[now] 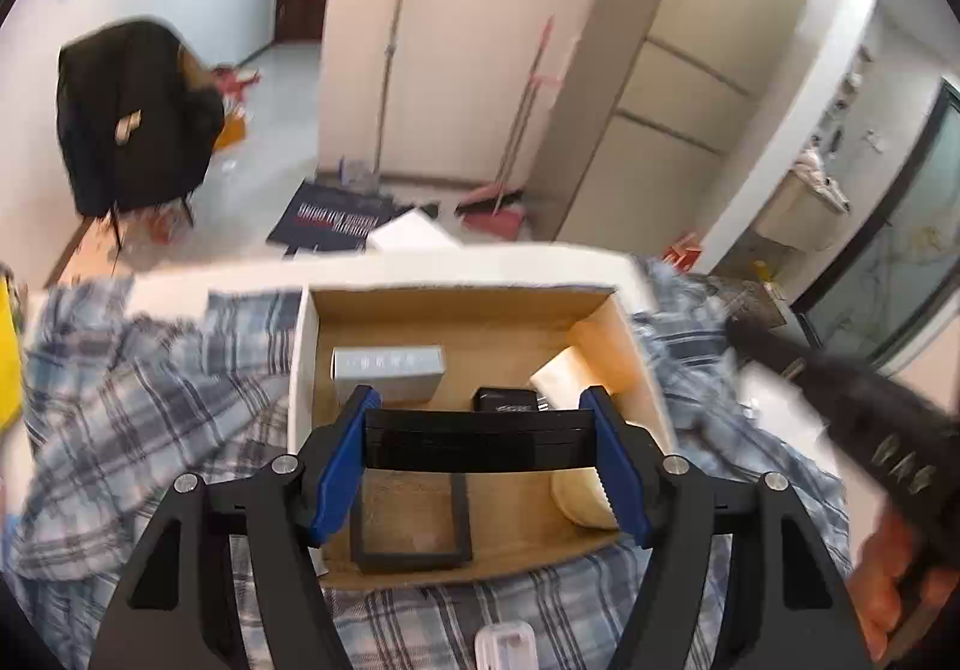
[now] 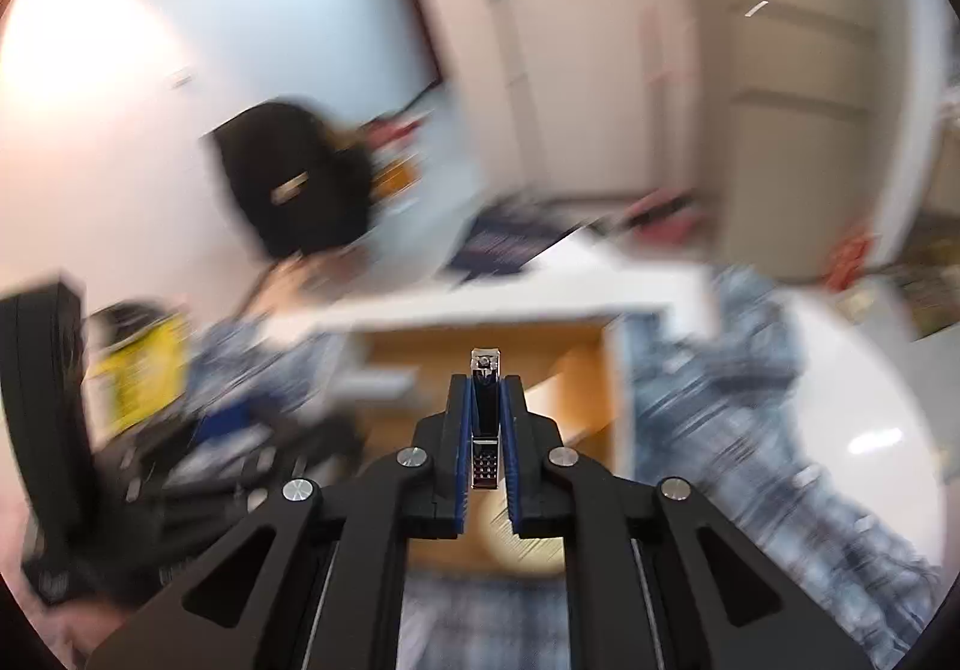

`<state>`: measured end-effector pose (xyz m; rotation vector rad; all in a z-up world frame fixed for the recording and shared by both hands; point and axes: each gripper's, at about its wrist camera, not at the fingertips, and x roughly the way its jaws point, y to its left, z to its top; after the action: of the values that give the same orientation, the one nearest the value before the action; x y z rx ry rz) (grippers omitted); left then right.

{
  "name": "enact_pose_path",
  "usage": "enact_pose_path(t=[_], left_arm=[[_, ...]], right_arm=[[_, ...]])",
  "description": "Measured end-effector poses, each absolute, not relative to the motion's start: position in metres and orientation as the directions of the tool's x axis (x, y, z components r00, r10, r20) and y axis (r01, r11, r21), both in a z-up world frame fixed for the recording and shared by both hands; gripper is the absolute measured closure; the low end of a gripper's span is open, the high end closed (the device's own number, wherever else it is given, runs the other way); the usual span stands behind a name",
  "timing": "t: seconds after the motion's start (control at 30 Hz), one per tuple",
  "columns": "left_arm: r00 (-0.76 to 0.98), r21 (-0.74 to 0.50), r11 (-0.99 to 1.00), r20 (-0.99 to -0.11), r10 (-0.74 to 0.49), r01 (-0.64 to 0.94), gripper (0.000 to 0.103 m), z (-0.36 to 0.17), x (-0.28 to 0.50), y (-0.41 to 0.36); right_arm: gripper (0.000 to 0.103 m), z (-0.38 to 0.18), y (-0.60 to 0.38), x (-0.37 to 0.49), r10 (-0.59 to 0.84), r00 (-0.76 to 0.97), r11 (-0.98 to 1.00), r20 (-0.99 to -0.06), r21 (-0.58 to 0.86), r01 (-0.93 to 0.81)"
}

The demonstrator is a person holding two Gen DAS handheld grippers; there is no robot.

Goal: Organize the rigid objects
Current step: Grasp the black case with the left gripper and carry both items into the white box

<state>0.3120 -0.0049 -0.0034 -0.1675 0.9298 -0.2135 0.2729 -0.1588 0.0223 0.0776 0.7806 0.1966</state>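
Two grippers, each with blue pads on black fingers. Left gripper (image 1: 480, 439) clenched on one flat black rectangular slab (image 1: 477, 439), held crosswise between the pads above one open cardboard box (image 1: 456, 310), brown inside, white along the rim. Inside the box: one grey carton (image 1: 389, 370) with unreadable print, one small black block (image 1: 505, 400), one cream piece (image 1: 561, 373) leaning at the right wall, one thin black rectangular frame (image 1: 411, 526) lying flat, one pale rounded item (image 1: 579, 499) at the lower right. Blue-and-white plaid cloth (image 1: 150, 400) under and around the box.

Right gripper (image 2: 486, 406) clamped on one shiny metal nail clipper (image 2: 485, 418), pointing forward, textured lever end nearest the camera, above the same box, blurred here.
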Motion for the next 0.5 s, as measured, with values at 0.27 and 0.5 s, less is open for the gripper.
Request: enact_pose_path(t=[0.27,0.5], left_arm=[[0.500,-0.160,0.977,-0.840,-0.208,0.139,0.032,-0.051,0.347,-0.009],[0.492,-0.172,0.981,-0.848,-0.194,0.091,0.032,-0.086,0.361,0.006]], right_arm=[[0.094,-0.001,-0.143,0.308,0.210,0.676,0.978,-0.706,0.144,-0.153],[0.094,-0.038,-0.154,0.324,0.332,0.615,0.942,-0.715,0.224,-0.249]])
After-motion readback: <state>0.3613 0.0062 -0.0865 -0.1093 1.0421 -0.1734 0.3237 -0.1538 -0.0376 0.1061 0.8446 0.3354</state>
